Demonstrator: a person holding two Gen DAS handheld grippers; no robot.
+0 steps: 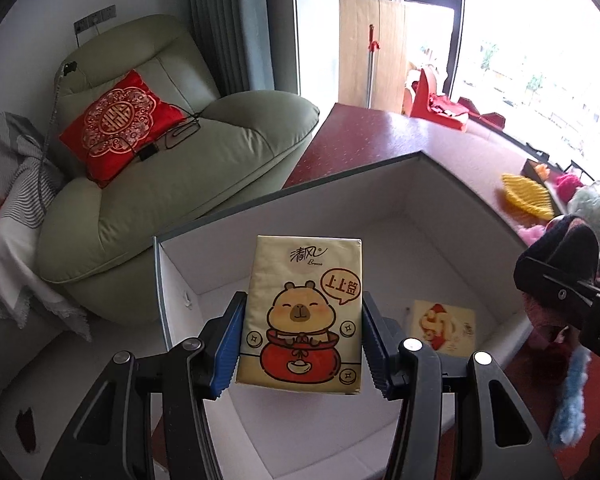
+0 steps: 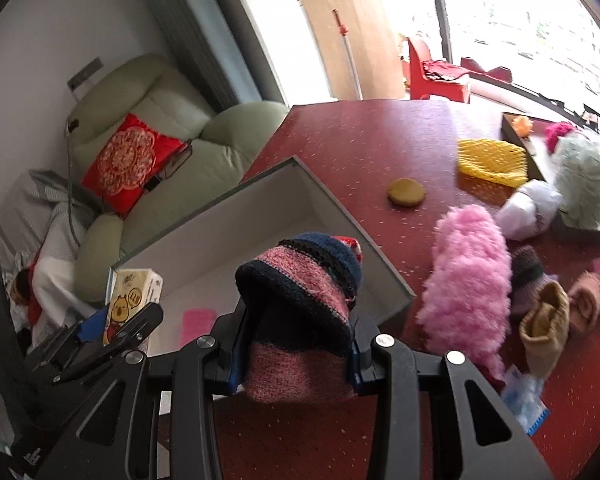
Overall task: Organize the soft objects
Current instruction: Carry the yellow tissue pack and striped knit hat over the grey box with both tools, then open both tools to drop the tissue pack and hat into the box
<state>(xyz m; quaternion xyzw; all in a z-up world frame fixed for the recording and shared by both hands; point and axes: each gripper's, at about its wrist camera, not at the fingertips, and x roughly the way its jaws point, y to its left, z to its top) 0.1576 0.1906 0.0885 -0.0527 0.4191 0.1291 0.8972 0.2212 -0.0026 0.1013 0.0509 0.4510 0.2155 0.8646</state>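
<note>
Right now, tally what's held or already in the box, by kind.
Tissue packs: 2, one in the left gripper, capybara pack, one on the box floor
Knit hats: 1, in the right gripper, hat
Pink pads: 1
Total: 4

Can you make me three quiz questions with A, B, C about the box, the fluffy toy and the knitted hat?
1. Where is the small tissue pack with the red figure?
A. on the armchair
B. inside the white box
C. on the window ledge

2. What colour is the fluffy thing beside the white box?
A. pink
B. green
C. black

3. What is the right hand-held gripper doing?
A. standing open with nothing in it
B. holding a tissue pack
C. clamping the knitted hat

Answers: 1 B, it lies on the box floor. 2 A, its fur is bright pink. 3 C, the knitted hat sits squeezed between the pads.
</note>
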